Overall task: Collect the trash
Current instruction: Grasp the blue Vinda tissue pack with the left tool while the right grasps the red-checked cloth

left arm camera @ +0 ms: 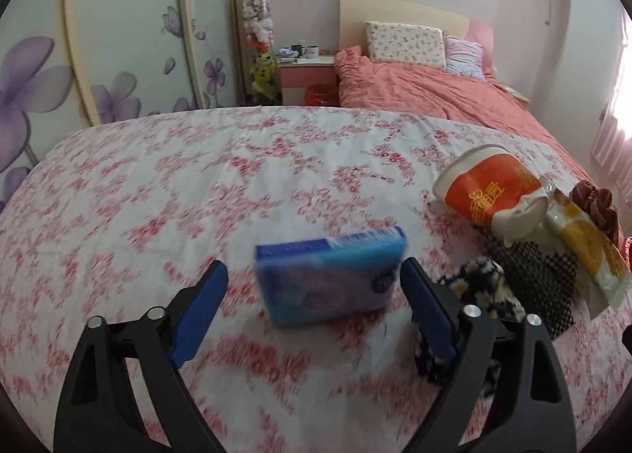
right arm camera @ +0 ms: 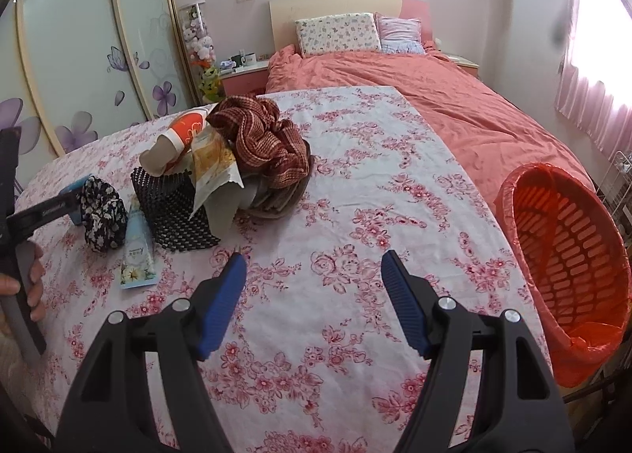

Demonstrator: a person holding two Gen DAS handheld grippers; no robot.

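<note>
A blue tissue pack [left arm camera: 331, 275] stands on edge on the flowered tablecloth [left arm camera: 158, 196], between the fingers of my left gripper [left arm camera: 314, 265]. The jaws are open: the right pad is at the pack's side and a gap shows on the left. To the right lie a tipped orange paper cup [left arm camera: 486, 188], a yellow-white wrapper [left arm camera: 588, 251], a black mesh mat [left arm camera: 533, 283] and a black floral cloth [left arm camera: 482, 287]. My right gripper [right arm camera: 313, 257] hangs open over bare tablecloth, holding nothing. An orange bin [right arm camera: 568, 239] with a red liner stands at the table's right edge.
A red-brown knit cloth [right arm camera: 260, 140] fills a shallow basket beside the cup [right arm camera: 185, 129]. A light blue sachet [right arm camera: 136, 255] lies near the mesh mat [right arm camera: 173, 212]. A hand [right arm camera: 31, 283] holds the left tool. Beyond the table are a salmon bed [right arm camera: 414, 81] and a flowered wardrobe [left arm camera: 118, 38].
</note>
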